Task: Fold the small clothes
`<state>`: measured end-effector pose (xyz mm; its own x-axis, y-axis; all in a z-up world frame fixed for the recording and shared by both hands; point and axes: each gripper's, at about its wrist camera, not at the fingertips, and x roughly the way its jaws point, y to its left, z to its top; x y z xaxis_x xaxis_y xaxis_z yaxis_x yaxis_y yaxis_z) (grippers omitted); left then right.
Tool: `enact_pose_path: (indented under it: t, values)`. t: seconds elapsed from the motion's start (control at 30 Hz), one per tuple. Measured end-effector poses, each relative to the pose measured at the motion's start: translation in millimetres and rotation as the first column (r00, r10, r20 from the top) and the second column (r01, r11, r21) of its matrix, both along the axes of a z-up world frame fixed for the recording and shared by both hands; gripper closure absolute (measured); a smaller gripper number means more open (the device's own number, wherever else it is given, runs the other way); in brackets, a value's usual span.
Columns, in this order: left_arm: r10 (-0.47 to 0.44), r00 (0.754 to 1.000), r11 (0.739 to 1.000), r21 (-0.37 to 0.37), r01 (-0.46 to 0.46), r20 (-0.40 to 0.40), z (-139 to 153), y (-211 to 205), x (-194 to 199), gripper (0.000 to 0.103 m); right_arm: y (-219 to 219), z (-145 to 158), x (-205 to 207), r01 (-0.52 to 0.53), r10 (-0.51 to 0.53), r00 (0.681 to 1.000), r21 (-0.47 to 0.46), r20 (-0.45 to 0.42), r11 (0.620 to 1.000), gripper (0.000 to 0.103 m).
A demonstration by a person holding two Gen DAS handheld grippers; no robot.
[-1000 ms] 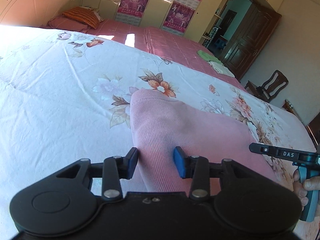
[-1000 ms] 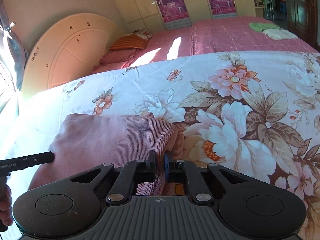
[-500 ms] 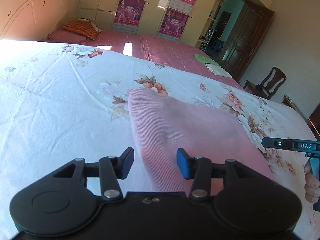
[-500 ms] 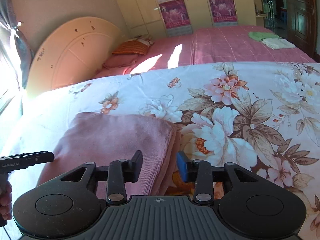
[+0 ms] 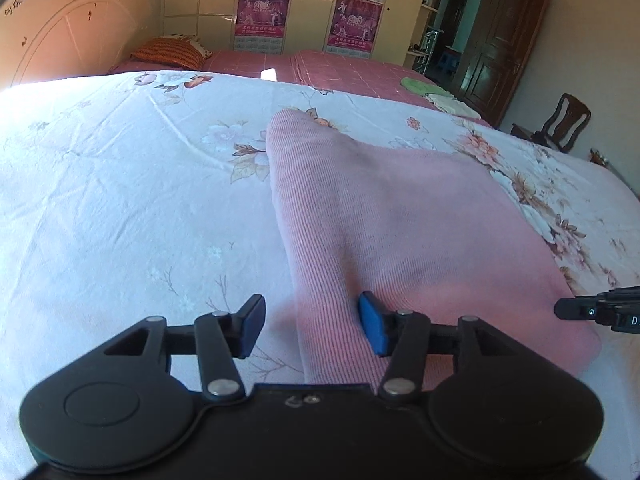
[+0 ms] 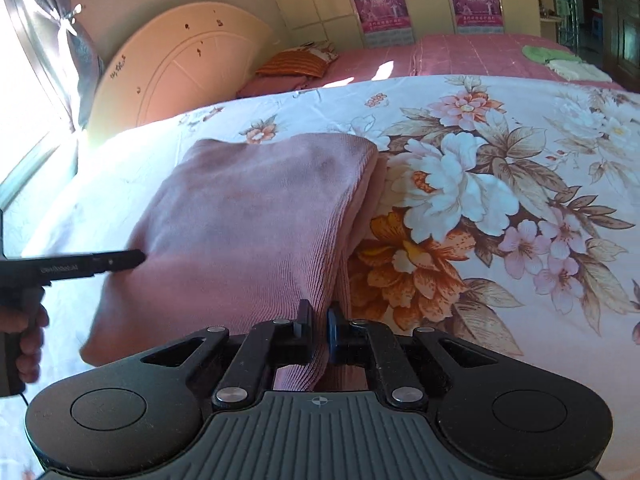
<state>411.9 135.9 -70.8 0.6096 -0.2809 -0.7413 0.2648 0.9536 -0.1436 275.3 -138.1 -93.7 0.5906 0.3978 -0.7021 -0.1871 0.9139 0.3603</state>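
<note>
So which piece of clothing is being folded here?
Start at the big floral bedspread in the foreground. On it lies the pink ribbed garment, already folded, its near edge pinched by the right hand-held gripper. It alone is plain pink on the flowers.

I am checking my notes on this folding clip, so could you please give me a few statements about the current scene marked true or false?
1. The right tool is shut on the pink garment. True.
2. The left tool is shut on the garment. False: it is open, straddling the garment's left edge.
3. The garment lies on a plain blue sheet. False: it lies on a floral bedspread.
4. A green cloth lies on the far pink bed. True.
</note>
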Motion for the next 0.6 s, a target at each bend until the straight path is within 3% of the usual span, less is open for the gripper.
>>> enact_pose_path:
  t: [0.13,0.33,0.5,0.6]
  values:
    - [0.048,0.999,0.998,-0.041,-0.048,-0.001,5,2,-2,0.051,-3,3,3,0.039,-0.039,0.999,0.03,-0.009,0.999,0.096]
    - [0.021,0.999,0.998,-0.067,-0.019,0.027,19,9,-46,0.051,-9,30,-17,0.031,-0.033,0.999,0.06,0.031,0.998,0.096]
    - [0.029,0.999,0.999,-0.045,-0.03,-0.023,3,15,-63,0.049,1,19,-26,-0.029,0.029,1.0,0.022,-0.005,0.999,0.096]
    - [0.032,0.999,0.999,-0.033,-0.033,-0.023,-2,18,-70,0.046,-1,8,-31,-0.012,0.012,1.0,-0.007,-0.02,1.0,0.096]
